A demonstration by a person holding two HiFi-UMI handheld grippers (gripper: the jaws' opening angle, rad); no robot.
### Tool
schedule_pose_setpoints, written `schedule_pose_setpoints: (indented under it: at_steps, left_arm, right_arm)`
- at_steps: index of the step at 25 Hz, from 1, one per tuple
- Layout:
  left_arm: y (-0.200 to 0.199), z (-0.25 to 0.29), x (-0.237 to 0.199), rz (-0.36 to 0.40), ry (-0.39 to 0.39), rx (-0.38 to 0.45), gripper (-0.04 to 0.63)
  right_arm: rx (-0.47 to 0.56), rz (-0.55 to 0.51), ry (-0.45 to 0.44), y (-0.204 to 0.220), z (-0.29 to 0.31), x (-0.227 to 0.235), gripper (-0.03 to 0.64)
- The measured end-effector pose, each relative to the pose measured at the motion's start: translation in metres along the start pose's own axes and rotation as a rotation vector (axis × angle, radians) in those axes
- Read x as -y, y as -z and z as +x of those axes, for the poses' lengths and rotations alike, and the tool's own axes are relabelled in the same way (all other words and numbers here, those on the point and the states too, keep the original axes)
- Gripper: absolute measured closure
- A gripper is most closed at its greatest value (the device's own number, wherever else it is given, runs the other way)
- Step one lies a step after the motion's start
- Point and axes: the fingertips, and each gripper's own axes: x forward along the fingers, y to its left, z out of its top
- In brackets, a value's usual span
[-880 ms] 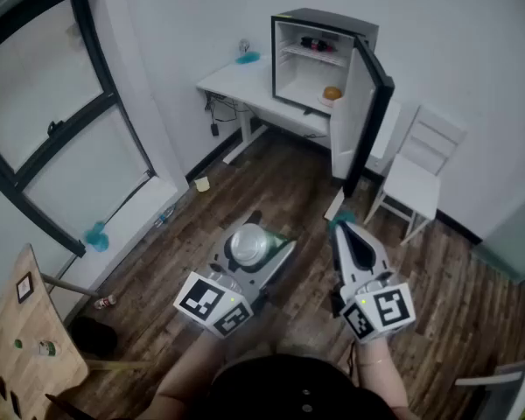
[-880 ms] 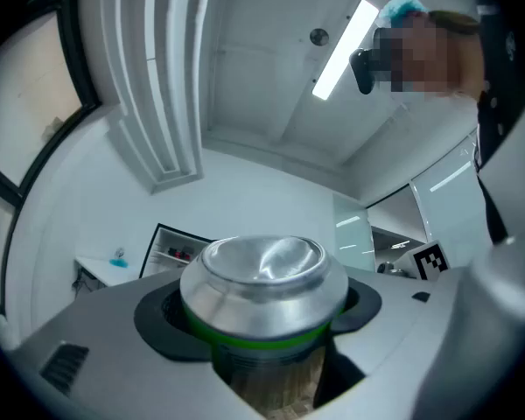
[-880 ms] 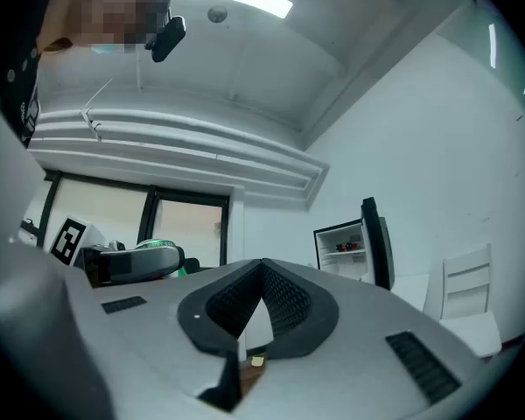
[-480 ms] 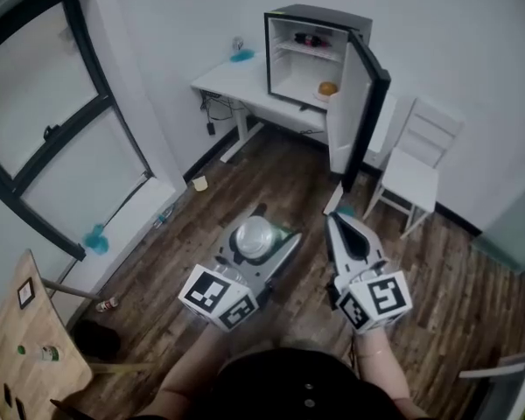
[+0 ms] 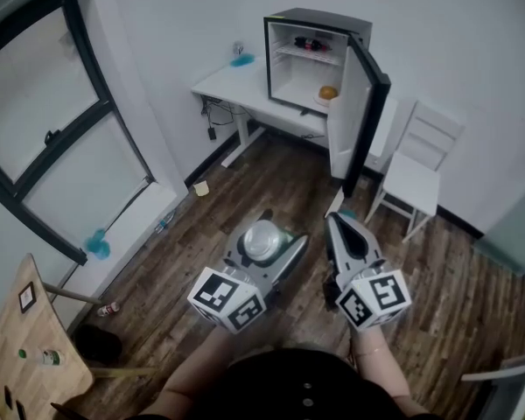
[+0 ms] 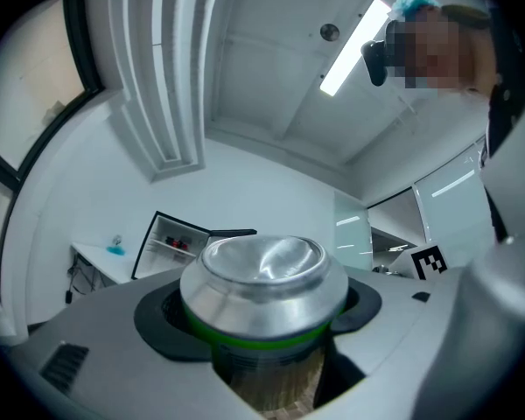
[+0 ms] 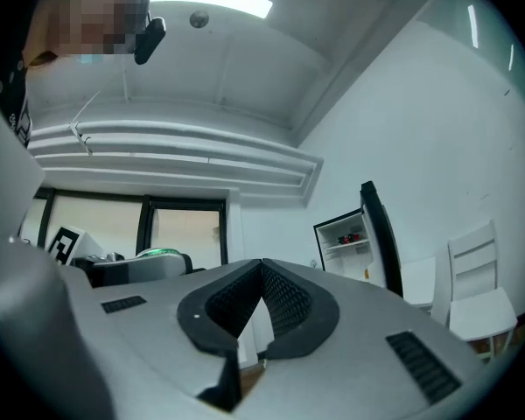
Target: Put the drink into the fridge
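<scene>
Dark metal frames a large window at the far left of the room, above a brown wood-plank floor.

Right of the window, against the far wall, stands a white desk. On the right part of the desk sits a small black fridge with a white inside. Its door is swung wide open to the right. Small dark and red things lie on the upper shelf, and a round orange thing rests on the fridge's lower level.

Near the person, over the floor, the left claw is clenched on a silver drink can with a green band. The can stands upright between the two black pads, its bare metal top facing up. The can is well apart from the fridge, which shows far behind it in the left gripper view.

Just right of it, the right claw is pressed together at the tips with nothing between the pads. It points toward the open fridge door.

Farther right, beside the door, a white slatted chair stands against the wall.
</scene>
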Motion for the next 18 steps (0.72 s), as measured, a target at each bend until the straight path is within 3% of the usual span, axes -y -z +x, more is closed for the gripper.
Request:
schedule_pose_setpoints:
  at_steps: [4, 18]
  left_arm:
    - [0.003, 0.012, -0.004, 0.018, -0.007, -0.005, 0.248]
    - [0.018, 0.032, -0.014, -0.025, -0.083, 0.009, 0.249]
  right_arm:
    - [-0.057, -0.044, 0.016, 0.013, 0.007, 0.006, 0.609]
    - [-0.137, -0.038, 0.018, 0.038, 0.01, 0.04, 0.609]
